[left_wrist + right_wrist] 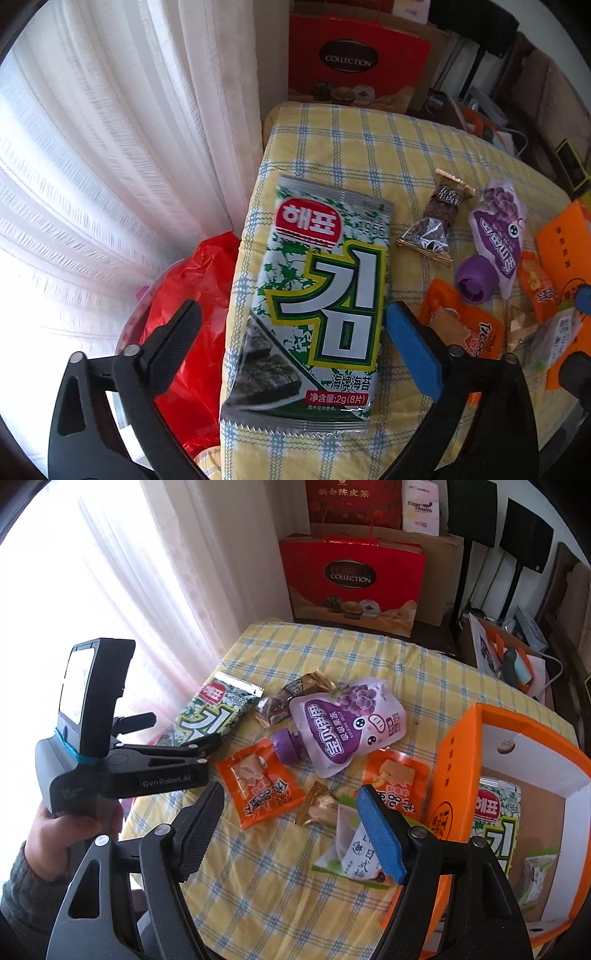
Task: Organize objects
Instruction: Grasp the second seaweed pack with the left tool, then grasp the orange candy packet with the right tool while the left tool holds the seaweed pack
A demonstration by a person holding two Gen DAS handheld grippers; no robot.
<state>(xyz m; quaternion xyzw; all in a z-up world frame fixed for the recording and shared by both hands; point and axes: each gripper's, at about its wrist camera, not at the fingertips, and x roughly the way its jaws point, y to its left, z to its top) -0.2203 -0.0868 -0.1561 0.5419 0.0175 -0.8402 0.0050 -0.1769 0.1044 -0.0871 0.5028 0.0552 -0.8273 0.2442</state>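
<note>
While my left gripper [291, 328] gapes around the seaweed packet [314, 302], light and crinkly, I'd pinch its long edges beside the orange box [480, 760].

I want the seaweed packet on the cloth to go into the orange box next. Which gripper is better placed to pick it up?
Left. The left gripper hangs open directly over the seaweed packet, one finger at each long side. The right gripper is over the white packet beside the orange box.

A glossy green-and-white foil seaweed packet [317, 302] is lying on the woven yellow checked cotton cloth [369, 147]. Beside the packet, a shiny purple plastic jelly pouch [347, 723] is gleaming, and a matt orange cardboard box [458, 760] is standing beyond it.
</note>
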